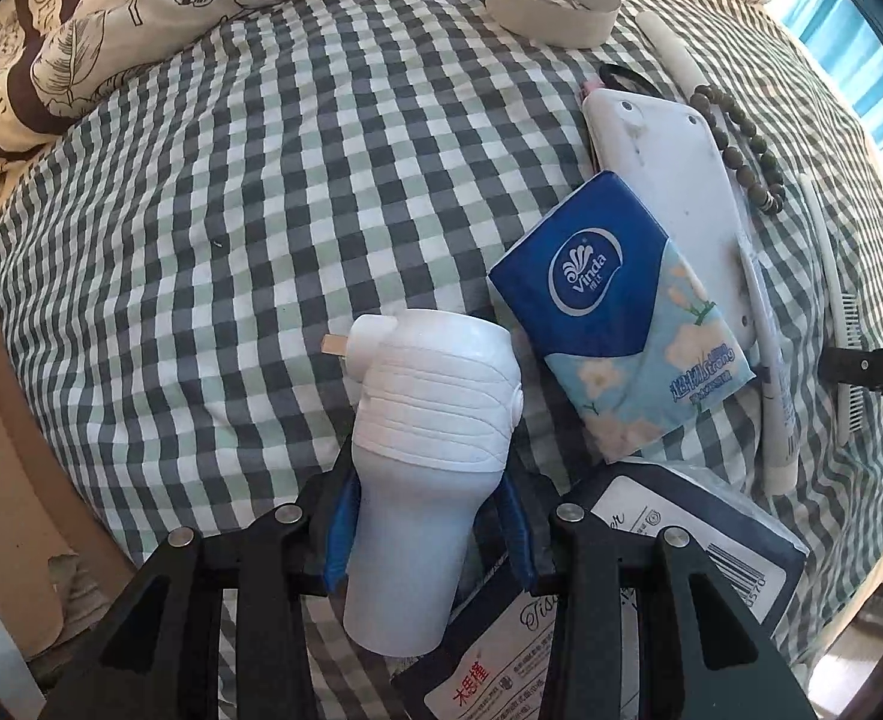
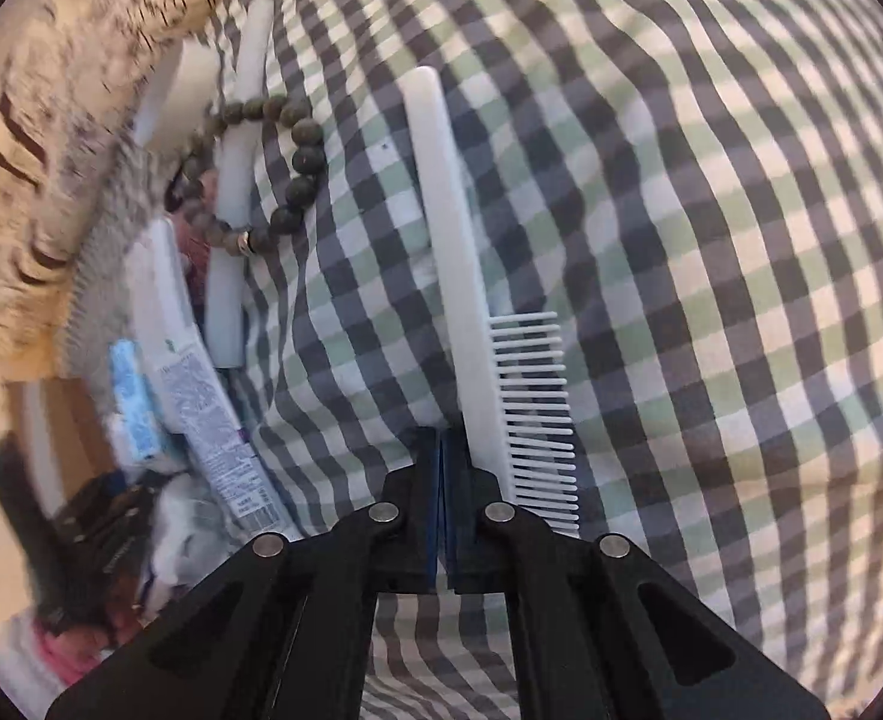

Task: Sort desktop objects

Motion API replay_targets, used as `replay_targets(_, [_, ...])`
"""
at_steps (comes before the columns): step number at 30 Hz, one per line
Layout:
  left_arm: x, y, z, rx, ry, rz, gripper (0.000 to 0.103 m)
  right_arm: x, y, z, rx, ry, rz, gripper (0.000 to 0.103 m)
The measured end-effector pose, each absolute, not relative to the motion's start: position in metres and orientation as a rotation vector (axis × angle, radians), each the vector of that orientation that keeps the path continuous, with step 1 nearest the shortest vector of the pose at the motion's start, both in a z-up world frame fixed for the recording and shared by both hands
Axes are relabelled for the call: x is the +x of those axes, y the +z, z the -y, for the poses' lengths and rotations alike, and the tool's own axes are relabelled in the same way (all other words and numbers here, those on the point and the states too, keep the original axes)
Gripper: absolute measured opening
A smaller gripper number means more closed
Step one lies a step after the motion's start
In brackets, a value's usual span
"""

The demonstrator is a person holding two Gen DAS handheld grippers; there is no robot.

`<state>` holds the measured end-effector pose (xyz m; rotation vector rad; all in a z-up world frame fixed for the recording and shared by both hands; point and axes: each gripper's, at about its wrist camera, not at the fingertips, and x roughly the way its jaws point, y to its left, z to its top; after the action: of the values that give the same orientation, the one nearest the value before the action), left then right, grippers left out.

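While left hand-held gripper (image 1: pixel 423 531) clamps white charger (image 1: pixel 429 420), right one (image 2: pixel 441 504) closed, seemingly empty, beside comb (image 2: pixel 471 300).

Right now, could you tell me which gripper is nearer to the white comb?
Right. The right gripper is shut with its fingertips right beside the white comb. The left gripper is across the bedding, clamped on the white plug-in device.

A white plastic charger plug wrapped in cable (image 1: pixel 423 420) stands beside a blue Vinda tissue pack (image 1: pixel 615 312); a white comb (image 2: pixel 477 300) lies farther off.
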<state>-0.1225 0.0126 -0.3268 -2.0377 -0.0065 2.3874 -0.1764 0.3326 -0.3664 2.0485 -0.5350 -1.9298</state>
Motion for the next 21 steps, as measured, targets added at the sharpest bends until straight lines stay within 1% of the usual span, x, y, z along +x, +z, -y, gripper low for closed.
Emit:
replay_targets(3, [-0.123,-0.328,-0.012,-2.043,2.390,0.000,0.042,-0.178,-0.370,-0.345,2.056,-1.827,0.656,0.000])
replay_targets(4, [-0.122,-0.328,-0.013,-2.045,2.390,0.000,0.042,-0.188,-0.362,-0.348,2.060,-1.818,0.658,0.000])
replay_targets(6, [-0.121,-0.327,-0.013,-2.046,2.388,-0.002,0.042,-0.184,-0.353,-0.341,2.071,-1.839,0.587,0.000])
replay_targets(9, [-0.121,-0.327,-0.013,-2.044,2.390,-0.008,0.043,-0.183,-0.347,-0.329,2.046,-1.931,0.384,0.000])
replay_targets(10, [-0.121,-0.327,-0.012,-2.044,2.391,-0.007,0.043,-0.181,-0.347,-0.328,2.036,-1.953,0.355,0.000])
replay_targets(13, [-0.119,-0.326,-0.013,-2.042,2.396,-0.003,0.044,-0.180,-0.346,-0.336,2.013,-1.975,0.372,0.003])
replay_targets(14, [-0.118,-0.326,-0.012,-2.041,2.397,-0.001,0.044,-0.179,-0.344,-0.330,2.009,-1.973,0.365,0.006])
replay_targets(16, [-0.116,-0.326,-0.013,-2.039,2.397,0.003,0.044,-0.177,-0.335,-0.323,1.997,-1.971,0.310,0.031])
replay_targets(17, [-0.116,-0.326,-0.013,-2.038,2.397,0.006,0.044,-0.176,-0.327,-0.320,1.975,-1.986,0.282,0.065])
replay_targets(18, [-0.116,-0.326,-0.013,-2.037,2.397,0.008,0.044,-0.175,-0.317,-0.317,1.940,-2.028,0.236,0.092])
replay_targets(19, [-0.115,-0.326,-0.013,-2.035,2.398,0.013,0.044,-0.173,-0.305,-0.313,1.899,-2.085,0.171,0.098])
replay_targets(21, [-0.111,-0.326,-0.013,-2.032,2.400,0.016,0.044,-0.183,-0.297,-0.294,1.864,-2.155,0.094,0.098])
